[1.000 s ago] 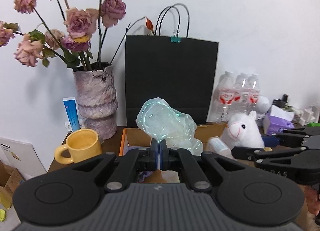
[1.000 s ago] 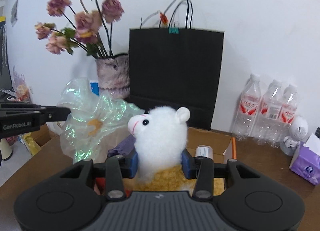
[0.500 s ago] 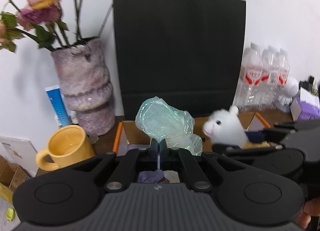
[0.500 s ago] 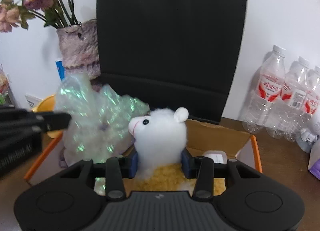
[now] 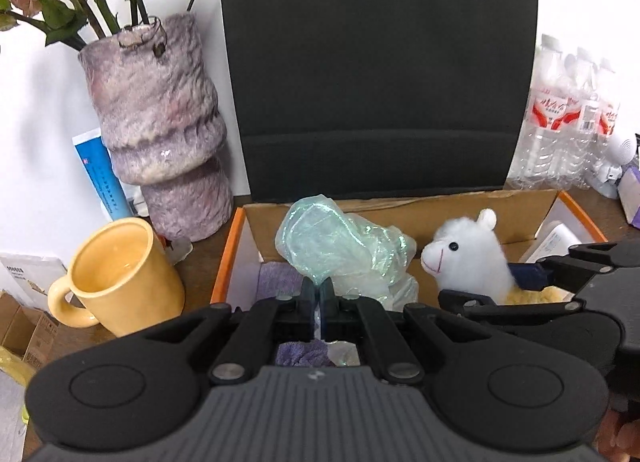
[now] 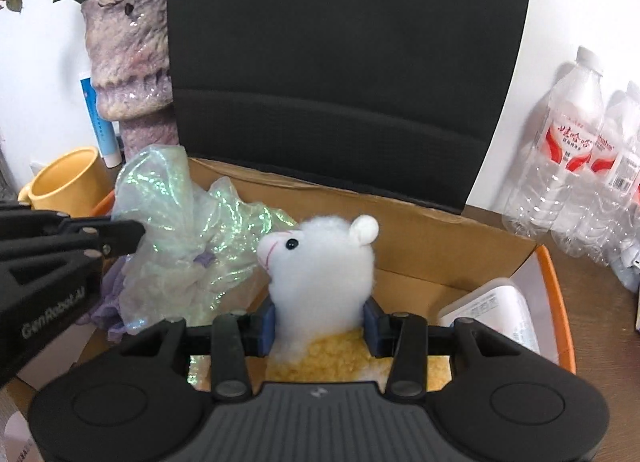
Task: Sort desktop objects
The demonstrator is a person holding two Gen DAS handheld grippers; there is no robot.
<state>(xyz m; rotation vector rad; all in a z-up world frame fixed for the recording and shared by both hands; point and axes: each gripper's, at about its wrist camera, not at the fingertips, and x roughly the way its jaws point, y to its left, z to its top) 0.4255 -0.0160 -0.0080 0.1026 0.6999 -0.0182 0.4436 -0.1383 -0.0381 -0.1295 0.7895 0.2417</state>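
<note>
My left gripper is shut on an iridescent plastic bag and holds it over the left part of an open cardboard box with an orange rim. My right gripper is shut on a white alpaca plush toy with a yellow body, held over the middle of the same box. The plush also shows in the left wrist view, the bag in the right wrist view. A purple cloth and a white container lie in the box.
A black paper bag stands right behind the box. A purple vase with dried roses and a yellow mug stand to the left. Water bottles stand to the right. A blue tube leans on the wall.
Both grippers have moved forward and down toward the box, carrying the bag and the plush. The box, black bag and vase loom larger. Both grips are unchanged.
</note>
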